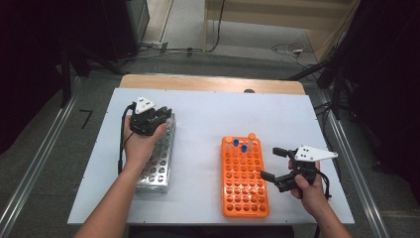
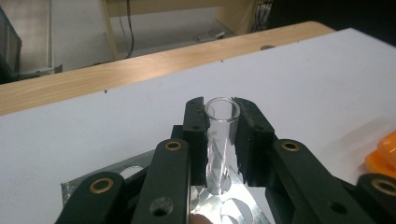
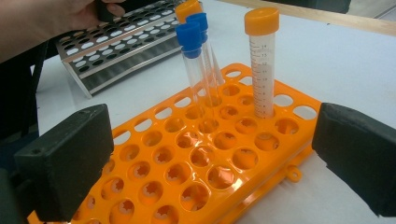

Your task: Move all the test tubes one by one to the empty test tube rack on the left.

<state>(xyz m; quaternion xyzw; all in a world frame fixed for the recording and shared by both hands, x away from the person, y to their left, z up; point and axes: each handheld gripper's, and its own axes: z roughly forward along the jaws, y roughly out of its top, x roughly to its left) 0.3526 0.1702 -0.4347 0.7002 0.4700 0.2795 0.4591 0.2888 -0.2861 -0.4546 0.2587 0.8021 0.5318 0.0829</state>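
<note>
1. Over the metal rack [image 1: 157,161], the left gripper [image 2: 223,135] clenches an uncapped glass tube [image 2: 219,140]; keep it upright over its hole.
2. Beside the orange rack [image 3: 196,163], the right gripper [image 1: 275,168] stands released, ready to steady.

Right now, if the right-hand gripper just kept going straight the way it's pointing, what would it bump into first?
Probably the orange rack: the right gripper has its fingers spread wide with the rack directly ahead. Beyond it stand the blue-capped tubes and an orange-capped tube, though depth is hard to judge.
</note>
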